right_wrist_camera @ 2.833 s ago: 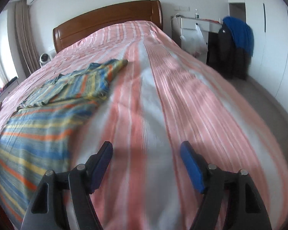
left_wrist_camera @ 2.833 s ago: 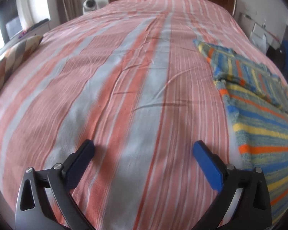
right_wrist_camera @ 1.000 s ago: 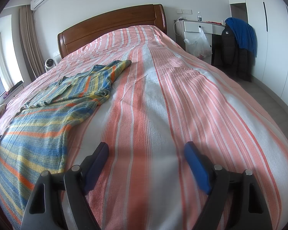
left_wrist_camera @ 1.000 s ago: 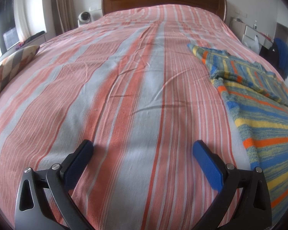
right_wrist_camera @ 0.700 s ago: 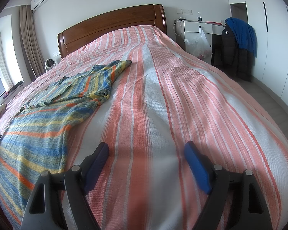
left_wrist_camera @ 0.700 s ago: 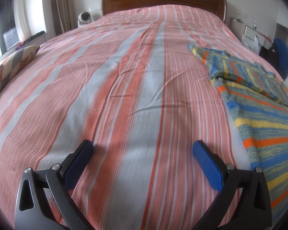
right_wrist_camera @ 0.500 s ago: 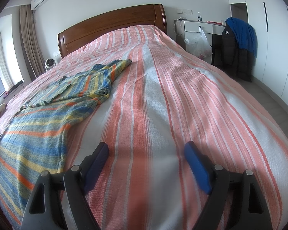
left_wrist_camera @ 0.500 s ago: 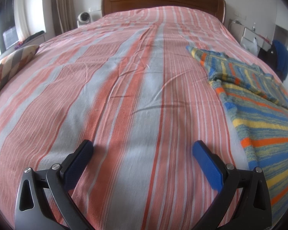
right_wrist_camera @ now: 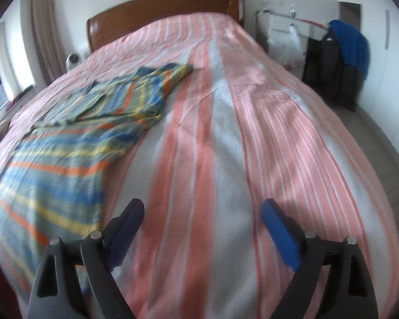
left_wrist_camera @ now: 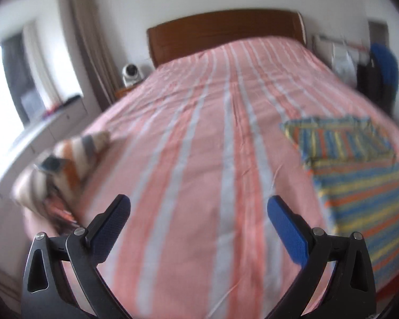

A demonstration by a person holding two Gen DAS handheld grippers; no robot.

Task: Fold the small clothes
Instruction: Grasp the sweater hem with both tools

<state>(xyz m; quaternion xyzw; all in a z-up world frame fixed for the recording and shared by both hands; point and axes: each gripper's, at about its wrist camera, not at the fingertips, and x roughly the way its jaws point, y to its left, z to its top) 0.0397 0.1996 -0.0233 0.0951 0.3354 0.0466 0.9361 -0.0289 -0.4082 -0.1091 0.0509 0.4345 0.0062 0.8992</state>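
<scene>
One striped garment (left_wrist_camera: 359, 170) lies flat on the bed (left_wrist_camera: 212, 138), along the right edge of the left wrist frame and in the left half of the right wrist frame (right_wrist_camera: 66, 138); its bands run blue, yellow, orange and grey-green, and its upper part is doubled over on itself with a pointed corner reaching toward the headboard (left_wrist_camera: 220, 34). The left gripper (left_wrist_camera: 198, 214) hangs over bare pink-and-white striped cover at the bottom centre of its frame, both blue pads well apart with only bedding showing between them; the garment's near edge lies to the right of its right finger, apart from it. The right gripper (right_wrist_camera: 202, 216) also stands wide, its jaws having just been opening, with only bedcover between them; the garment's lower edge passes just beside and partly behind its left finger, and contact cannot be judged through the blur. Between the two views, a broad stretch of uncovered bed runs from the grippers up to the headboard. One striped pillow (left_wrist_camera: 66, 164) sits at the bed's left edge, middle left of the left frame. One small white device (left_wrist_camera: 131, 74) stands on a bedside stand at upper left. At upper right, a blue jacket (right_wrist_camera: 351, 45) hangs over dark clothing beside one white plastic bag (right_wrist_camera: 287, 45).
</scene>
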